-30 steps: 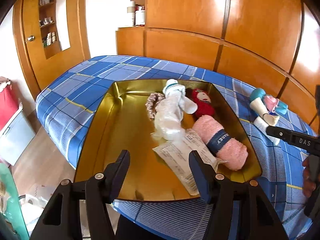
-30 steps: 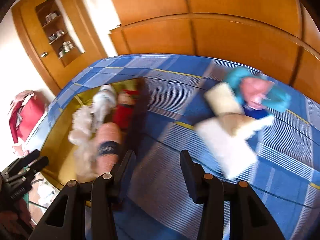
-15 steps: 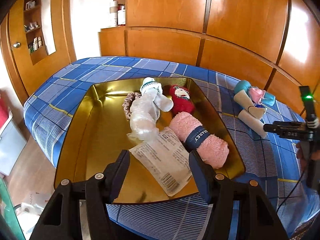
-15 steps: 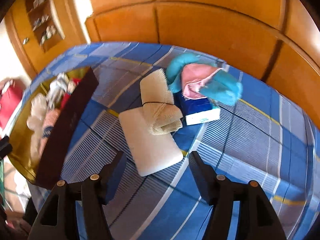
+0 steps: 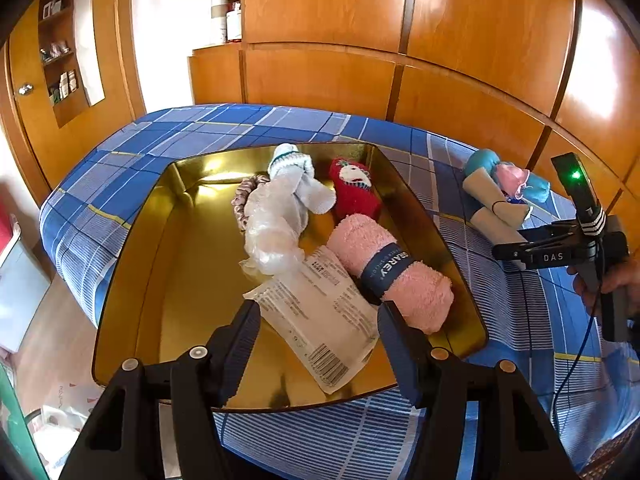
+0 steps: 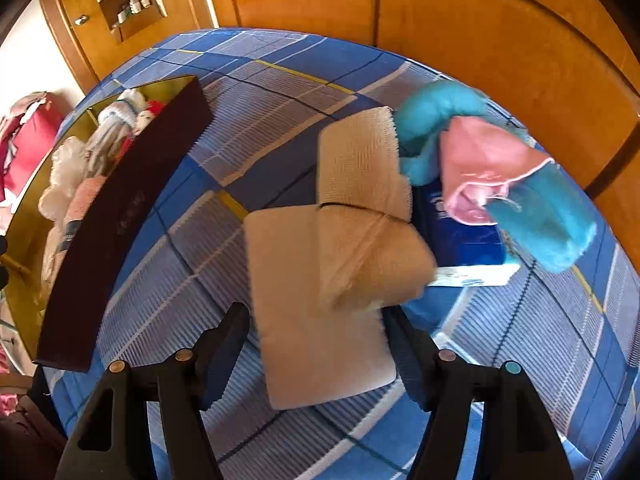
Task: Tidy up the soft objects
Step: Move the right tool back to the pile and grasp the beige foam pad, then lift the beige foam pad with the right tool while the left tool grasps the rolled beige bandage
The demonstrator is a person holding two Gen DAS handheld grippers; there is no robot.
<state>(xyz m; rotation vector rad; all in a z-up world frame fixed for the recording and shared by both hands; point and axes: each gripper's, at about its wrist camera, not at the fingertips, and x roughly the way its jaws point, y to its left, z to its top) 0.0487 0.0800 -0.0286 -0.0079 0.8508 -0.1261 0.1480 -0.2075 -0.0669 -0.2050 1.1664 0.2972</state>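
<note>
A gold tray [image 5: 132,280] on the blue plaid bed holds a pink rolled towel [image 5: 394,270], a red sock [image 5: 354,194], a white sock bundle [image 5: 296,184], a plastic bag [image 5: 272,224], a scrunchie and a paper packet [image 5: 320,320]. My left gripper [image 5: 316,336] is open and empty above the tray's near edge. My right gripper [image 6: 320,344] is open, its fingers either side of a cream pad [image 6: 316,312]. A beige rolled bandage [image 6: 364,200] lies on the pad. A teal cloth [image 6: 540,208] and pink mask [image 6: 480,172] lie behind.
A blue-and-white box [image 6: 464,248] lies under the teal cloth. The tray's dark side wall [image 6: 120,216] stands left of the right gripper. Wooden wardrobe panels [image 5: 440,40] back the bed. A red bag [image 6: 24,136] is on the floor side at left.
My right gripper has moved forward and down to the cream pad, which now lies between its fingers. The left gripper has shifted slightly over the tray.
</note>
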